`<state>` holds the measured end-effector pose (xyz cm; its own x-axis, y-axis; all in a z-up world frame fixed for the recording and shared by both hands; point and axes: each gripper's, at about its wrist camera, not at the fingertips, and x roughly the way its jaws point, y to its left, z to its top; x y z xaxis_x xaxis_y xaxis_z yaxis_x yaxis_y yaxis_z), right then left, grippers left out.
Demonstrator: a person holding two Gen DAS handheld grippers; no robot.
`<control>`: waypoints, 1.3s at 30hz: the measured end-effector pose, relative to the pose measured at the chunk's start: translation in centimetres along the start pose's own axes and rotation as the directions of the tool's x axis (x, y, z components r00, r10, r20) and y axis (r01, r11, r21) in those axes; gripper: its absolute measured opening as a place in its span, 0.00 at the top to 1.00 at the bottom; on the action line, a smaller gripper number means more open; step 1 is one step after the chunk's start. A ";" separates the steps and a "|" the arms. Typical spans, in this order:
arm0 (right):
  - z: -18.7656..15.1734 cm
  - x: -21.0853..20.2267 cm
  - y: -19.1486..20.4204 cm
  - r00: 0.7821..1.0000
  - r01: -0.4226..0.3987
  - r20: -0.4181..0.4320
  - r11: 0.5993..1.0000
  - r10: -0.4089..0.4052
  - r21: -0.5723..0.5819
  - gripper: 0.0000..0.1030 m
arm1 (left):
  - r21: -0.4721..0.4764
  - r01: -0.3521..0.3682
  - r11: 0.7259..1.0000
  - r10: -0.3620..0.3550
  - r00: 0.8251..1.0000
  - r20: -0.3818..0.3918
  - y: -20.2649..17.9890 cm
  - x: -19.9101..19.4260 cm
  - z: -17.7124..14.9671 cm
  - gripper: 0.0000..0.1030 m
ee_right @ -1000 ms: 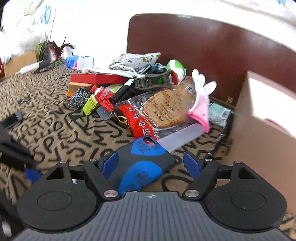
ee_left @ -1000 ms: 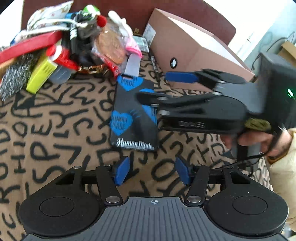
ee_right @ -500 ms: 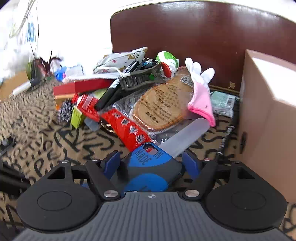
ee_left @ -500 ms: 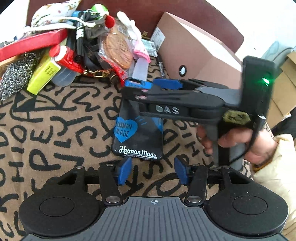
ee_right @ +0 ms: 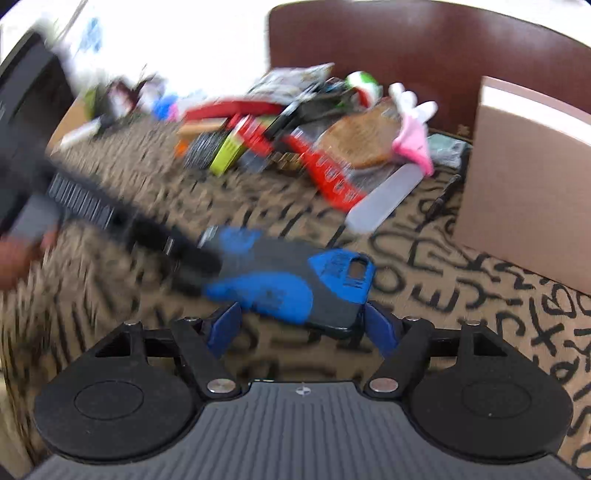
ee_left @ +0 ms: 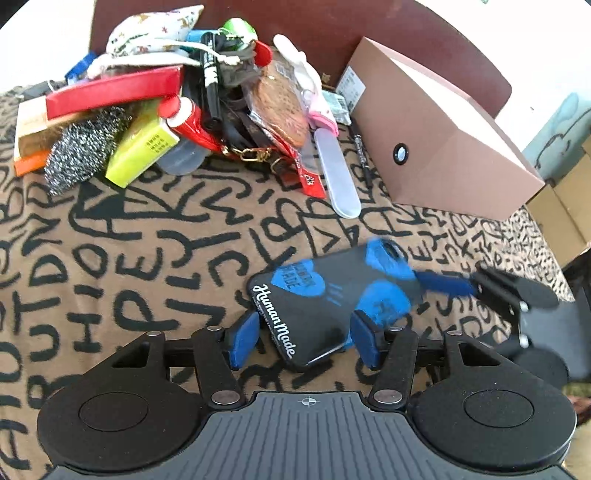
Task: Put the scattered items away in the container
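I've dragged the phone case (ee_left: 325, 310) clear of the clutter pile (ee_left: 192, 110), skewed between both claws, right claw (ee_right: 301, 325) and left claw (ee_left: 301, 339) both apart, so boxing (ee_left: 443, 147) it comes next.

Cloth (ee_left: 155, 236) was tan with black scrawled letters. Phone case (ee_left: 317, 306) was black with blue hearts and white script. Box (ee_left: 454, 158) was plain pinkish-brown. Pile held a red case (ee_left: 114, 88), lime-green box (ee_left: 142, 153), silver scourer (ee_left: 79, 147), pink-and-white glove (ee_right: 412, 125), and white floral pouch (ee_left: 155, 29). Gripper pads (ee_left: 243, 339) were blue on black.
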<state>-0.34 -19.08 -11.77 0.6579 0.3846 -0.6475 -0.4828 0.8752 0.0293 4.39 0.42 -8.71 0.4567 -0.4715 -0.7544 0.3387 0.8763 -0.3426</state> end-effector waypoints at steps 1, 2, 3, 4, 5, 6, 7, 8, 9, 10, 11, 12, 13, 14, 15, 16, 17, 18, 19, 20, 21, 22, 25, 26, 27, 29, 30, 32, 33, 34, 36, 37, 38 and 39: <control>-0.2 -0.1 0.2 1.000 0.013 0.005 1.000 -0.013 -0.029 0.26 | 0.010 -0.005 1.000 0.005 1.000 -0.003 -0.1 0.0 0.0 0.33; -0.1 -0.3 0.2 1.000 0.023 0.007 0.999 -0.023 -0.037 0.26 | 0.023 -0.013 1.000 0.013 1.000 -0.004 -0.2 0.1 0.0 0.33; 0.0 -0.3 0.2 1.000 0.030 0.009 0.999 -0.030 -0.037 0.26 | 0.037 -0.026 0.999 0.026 1.000 -0.003 -0.5 0.2 0.0 0.33; 0.2 -0.3 0.1 0.999 0.040 0.014 0.998 -0.039 -0.043 0.26 | 0.053 -0.042 0.998 0.042 0.999 -0.002 -0.8 0.4 0.1 0.33; 0.3 -0.2 0.1 0.999 0.053 0.016 0.997 -0.052 -0.064 0.25 | 0.071 -0.058 0.996 0.058 0.998 -0.001 -1.1 0.6 0.2 0.33; 0.3 -0.1 0.3 0.998 0.056 0.011 0.994 -0.055 -0.098 0.25 | 0.092 -0.074 0.993 0.074 0.997 0.000 -1.4 0.8 0.2 0.34; 0.2 0.1 0.3 0.999 0.052 0.009 0.991 -0.051 -0.122 0.25 | 0.117 -0.087 0.989 0.088 0.996 0.000 -1.8 1.0 0.2 0.34; 0.2 0.2 0.4 0.999 0.045 0.010 0.990 -0.044 -0.134 0.25 | 0.141 -0.099 0.985 0.100 0.995 0.001 -2.1 1.1 0.2 0.36; 0.2 0.3 0.4 0.999 0.035 0.010 0.991 -0.034 -0.131 0.25 | 0.163 -0.109 0.981 0.110 0.994 0.005 -2.4 1.2 0.1 0.44; 0.3 0.3 0.3 1.000 0.029 0.008 0.992 -0.029 -0.127 0.24 | 0.179 -0.117 0.977 0.118 0.993 0.009 -2.6 1.3 0.1 0.44; 0.3 0.4 0.3 1.000 0.030 0.007 0.992 -0.029 -0.123 0.24 | 0.189 -0.122 0.974 0.122 0.992 0.013 -2.7 1.4 0.1 0.44; 0.3 0.4 0.2 1.000 0.030 0.007 0.992 -0.029 -0.119 0.24 | 0.191 -0.122 0.974 0.122 0.992 0.014 -2.7 1.4 0.1 0.43; 0.3 0.4 0.2 1.000 0.029 0.007 0.993 -0.029 -0.116 0.25 | 0.192 -0.118 0.974 0.117 0.993 0.015 -2.6 1.4 0.1 0.39; 0.3 0.3 0.2 1.000 0.028 0.008 0.993 -0.027 -0.116 0.25 | 0.193 -0.111 0.975 0.110 0.994 0.015 -2.7 1.5 0.0 0.32; 0.3 0.3 0.1 1.000 0.027 0.007 0.993 -0.026 -0.113 0.26 | 0.195 -0.101 0.976 0.100 0.995 0.013 -2.6 1.6 0.0 0.25; 0.4 0.3 0.0 1.000 0.027 0.004 0.994 -0.027 -0.104 0.26 | 0.203 -0.091 0.975 0.091 0.996 0.009 -2.6 1.8 0.0 0.24; 0.4 0.4 -0.2 1.000 0.030 0.001 0.996 -0.030 -0.085 0.23 | 0.217 -0.090 0.972 0.090 0.996 0.014 -2.7 1.9 -0.1 0.23; 0.4 0.6 -0.4 0.999 0.038 -0.002 0.997 -0.038 -0.070 0.19 | 0.233 -0.094 0.968 0.092 0.996 0.020 -2.9 2.0 -0.2 0.23; 0.3 0.8 -0.5 0.999 0.034 -0.007 0.998 -0.034 -0.055 0.19 | 0.251 -0.099 0.963 0.096 0.995 0.024 -3.2 2.2 -0.3 0.23; 0.4 1.0 -0.7 1.000 0.015 -0.010 0.999 -0.015 -0.029 0.20 | 0.262 -0.109 0.959 0.104 0.994 0.032 -3.5 2.4 -0.3 0.26; 0.5 1.1 -0.7 1.000 0.016 -0.012 1.000 -0.016 -0.007 0.20 | 0.267 -0.122 0.956 0.116 0.993 0.039 -3.7 2.5 -0.3 0.27; 0.5 1.2 -0.5 1.000 0.026 -0.015 1.000 -0.026 -0.003 0.20 | 0.267 -0.133 0.954 0.126 0.991 0.042 -3.9 2.6 -0.2 0.27; 0.6 0.6 0.1 0.998 0.052 -0.016 0.998 -0.053 -0.023 0.25 | 0.258 -0.155 0.954 0.147 0.988 0.051 -4.0 2.2 0.0 0.30; 0.6 0.3 0.3 0.998 0.057 -0.011 0.998 -0.057 -0.028 0.27 | 0.259 -0.163 0.952 0.153 0.987 0.057 -4.0 1.9 0.0 0.32; 0.6 0.0 0.3 0.998 0.061 -0.001 0.998 -0.062 -0.028 0.30 | 0.257 -0.164 0.952 0.153 0.986 0.062 -4.0 1.6 0.0 0.29; 0.8 -0.7 0.1 0.997 0.070 0.023 0.998 -0.070 0.000 0.37 | 0.253 -0.163 0.954 0.151 0.986 0.066 -4.0 1.0 0.0 0.29; 1.0 -1.0 -0.2 0.996 0.078 0.032 0.997 -0.079 0.016 0.39 | 0.251 -0.158 0.955 0.146 0.987 0.063 -4.1 0.9 0.0 0.30; 1.4 -1.2 -0.4 0.995 0.095 0.043 0.995 -0.095 0.016 0.40 | 0.241 -0.147 0.959 0.138 0.989 0.054 -4.2 0.8 -0.1 0.32; 1.5 -1.2 -0.4 0.994 0.099 0.045 0.995 -0.100 0.015 0.40 | 0.240 -0.151 0.959 0.141 0.988 0.057 -4.3 0.8 -0.1 0.32; 1.5 -1.3 -0.4 0.994 0.103 0.046 0.995 -0.103 0.015 0.40 | 0.236 -0.156 0.959 0.146 0.987 0.060 -4.4 0.7 -0.1 0.32; 1.7 -1.8 -0.1 0.992 0.114 0.060 0.993 -0.114 0.001 0.40 | 0.217 -0.154 0.964 0.143 0.988 0.067 -4.5 0.4 0.1 0.32; 1.8 -2.0 -0.1 0.990 0.121 0.069 0.993 -0.120 -0.005 0.40 | 0.206 -0.147 0.968 0.134 0.988 0.072 -4.4 0.1 0.3 0.32; 1.9 -2.3 -0.1 0.989 0.126 0.080 0.992 -0.125 -0.005 0.40 | 0.196 -0.139 0.971 0.126 0.989 0.080 -4.4 -0.2 0.5 0.32; 2.0 -2.6 -0.2 0.988 0.129 0.088 0.992 -0.128 -0.001 0.40 | 0.190 -0.134 0.973 0.119 0.989 0.090 -4.5 -0.5 0.8 0.32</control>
<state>-0.76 -19.61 -8.57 0.7625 0.2938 -0.5764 -0.3949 0.9171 -0.0550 3.29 -3.42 -6.34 0.5659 -0.3707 -0.7364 0.4244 0.8968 -0.1253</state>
